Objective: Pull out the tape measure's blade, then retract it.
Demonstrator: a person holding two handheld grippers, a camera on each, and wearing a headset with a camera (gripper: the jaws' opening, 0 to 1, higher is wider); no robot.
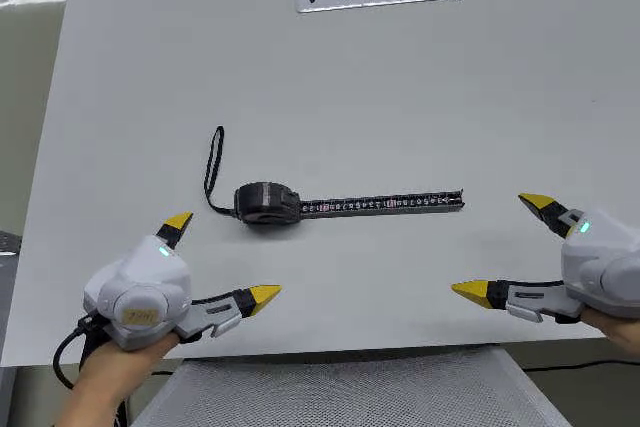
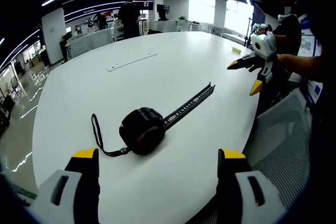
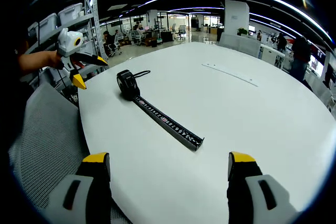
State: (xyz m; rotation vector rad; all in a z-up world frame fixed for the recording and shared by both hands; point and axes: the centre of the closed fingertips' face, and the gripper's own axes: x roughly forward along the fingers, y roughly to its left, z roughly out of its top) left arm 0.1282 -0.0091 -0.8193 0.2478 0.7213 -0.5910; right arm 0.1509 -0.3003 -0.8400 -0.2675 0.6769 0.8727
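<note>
With the left gripper (image 1: 222, 257) and right gripper (image 1: 502, 245) hovering released, retracting the outstretched blade (image 1: 385, 204) is likely calling for steadying the tape measure (image 1: 267, 203) first.

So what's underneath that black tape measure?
The tape measure rests straight on the white table, and its blade lies flat along the surface. Nothing pokes out from beneath it. The patch of table directly under it is covered, so it cannot be seen.

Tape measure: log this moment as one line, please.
tape measure: on table, untouched | blade: extended, flat | left gripper: open, apart | right gripper: open, apart | step: retraction not yet done
</note>
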